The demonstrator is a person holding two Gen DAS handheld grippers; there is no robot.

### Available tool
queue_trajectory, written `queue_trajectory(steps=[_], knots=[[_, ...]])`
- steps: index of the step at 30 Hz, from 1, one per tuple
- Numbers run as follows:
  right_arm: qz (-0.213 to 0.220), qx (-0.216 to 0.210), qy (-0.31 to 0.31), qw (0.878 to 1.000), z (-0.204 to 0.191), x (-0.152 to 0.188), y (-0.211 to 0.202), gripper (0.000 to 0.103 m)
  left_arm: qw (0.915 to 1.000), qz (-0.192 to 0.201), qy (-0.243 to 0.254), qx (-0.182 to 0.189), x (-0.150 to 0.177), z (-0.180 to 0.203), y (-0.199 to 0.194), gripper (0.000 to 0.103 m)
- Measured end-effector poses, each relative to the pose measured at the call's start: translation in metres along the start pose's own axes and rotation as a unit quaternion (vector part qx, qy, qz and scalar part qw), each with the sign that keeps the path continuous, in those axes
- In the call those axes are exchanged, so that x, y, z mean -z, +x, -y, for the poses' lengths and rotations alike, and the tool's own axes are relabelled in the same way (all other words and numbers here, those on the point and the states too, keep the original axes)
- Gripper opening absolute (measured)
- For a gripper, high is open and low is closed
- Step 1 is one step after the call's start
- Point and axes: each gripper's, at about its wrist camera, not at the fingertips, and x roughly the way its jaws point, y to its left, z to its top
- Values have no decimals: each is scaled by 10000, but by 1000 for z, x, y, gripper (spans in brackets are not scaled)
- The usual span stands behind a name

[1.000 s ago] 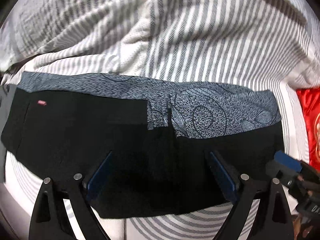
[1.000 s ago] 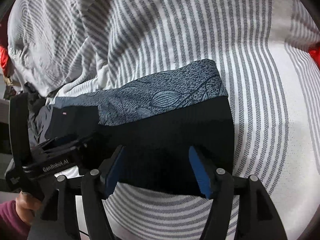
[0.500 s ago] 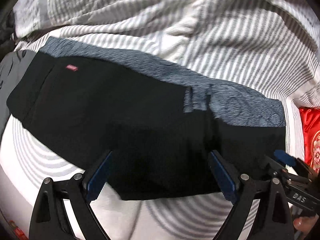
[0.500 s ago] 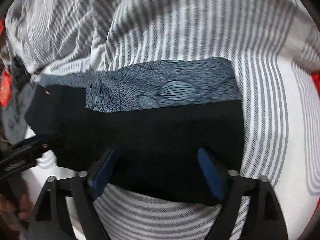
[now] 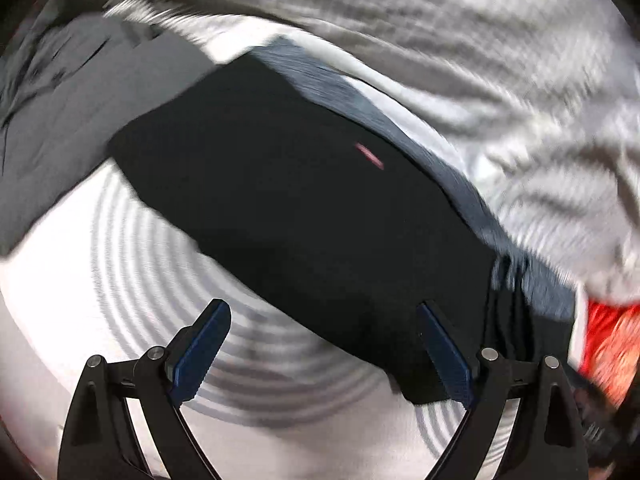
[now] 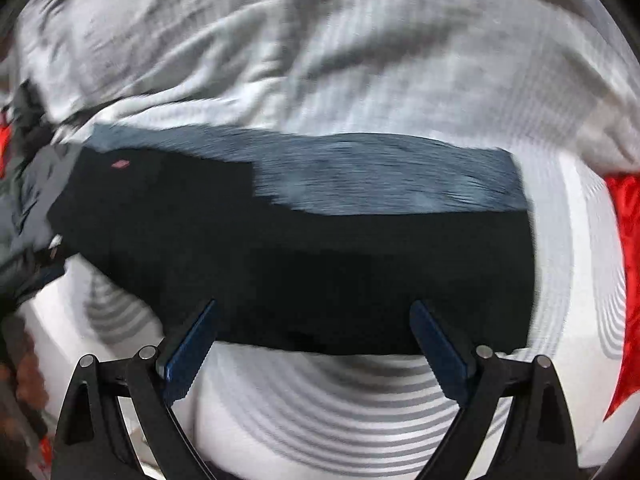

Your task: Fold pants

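- Both wrist views smeared by motion blur; stripes of the bed sheet [image 5: 120,264] sharp only near the lower middle, print on the pants' grey-blue panel [image 6: 380,176] unreadable.
- Rumpled striped bedding [image 5: 460,40] behind, folds hard to separate. Grey garment [image 5: 60,132] at upper left of left view, cut off by the lens rim. Red cloth [image 6: 628,240] cut off at right edge. Blurred dark shape at far left of right view, not identifiable.
- Left tool [image 5: 320,344]: jaws spread wide, released, nothing between the blue pads [image 5: 200,352]; right-hand pad overlaps the pants' near edge in the picture, contact not determinable.
- Right tool [image 6: 312,340]: jaws opening, already wide, gripping nothing; pants' near edge seen between the fingertips, pads [image 6: 188,352] not pressing on it.
- Pants [image 5: 300,220] folded into a long black band, flat on the bed sheet, patterned panel along the far side, small red tag [image 5: 370,156] on the black cloth.
- Long axis: in left view slanted from upper left to lower right; in right view roughly level across the picture, tag end at left, squared end at right.
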Motion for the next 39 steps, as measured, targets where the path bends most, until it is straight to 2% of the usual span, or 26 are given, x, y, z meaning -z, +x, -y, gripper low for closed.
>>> queue_trajectory(steps=[4, 8, 13, 21, 23, 25, 26, 28, 29, 32, 34, 36, 39], knots=[[-113, -329, -284, 9990, -44, -7, 5, 96, 9949, 223, -901, 400, -18, -56, -8, 94], [-168, -567, -449, 9972, -75, -16, 14, 96, 9896, 407, -1262, 558, -35, -91, -5, 94], [-254, -816, -568, 9947, -99, -16, 21, 92, 9887, 312, -1241, 783, -50, -104, 15, 94], [-266, -995, -642, 9926, -118, -30, 25, 88, 9892, 230, -1105, 938, -58, -96, 26, 94], [-277, -1115, -587, 9916, -120, -36, 26, 81, 9900, 209, -1047, 922, -60, -90, 27, 94], [-303, -1224, -519, 9907, -121, -41, 28, 79, 9919, 200, -997, 762, -62, -85, 29, 94], [-308, -1280, -481, 9901, -121, -44, 29, 77, 9923, 200, -1000, 710, -64, -83, 30, 92], [-318, -1341, -453, 9894, -123, -50, 30, 76, 9934, 249, -1003, 506, -65, -82, 30, 75], [-303, -1369, -439, 9891, -123, -53, 30, 76, 9941, 286, -975, 378, -66, -83, 29, 57], [-312, -1477, -398, 9877, -123, -61, 33, 76, 9930, 415, -980, 509, -66, -88, 23, 37], [-348, -1499, -380, 9874, -122, -66, 35, 76, 9949, 516, -761, 417, -66, -82, 18, 33], [-421, -1585, -304, 9860, -120, -72, 38, 76, 9968, 713, -318, 194, -64, -66, 9, 31], [-523, -1749, -244, 9829, -119, -82, 39, 76, 9954, 926, 235, -82, -59, -45, 1, 27]])
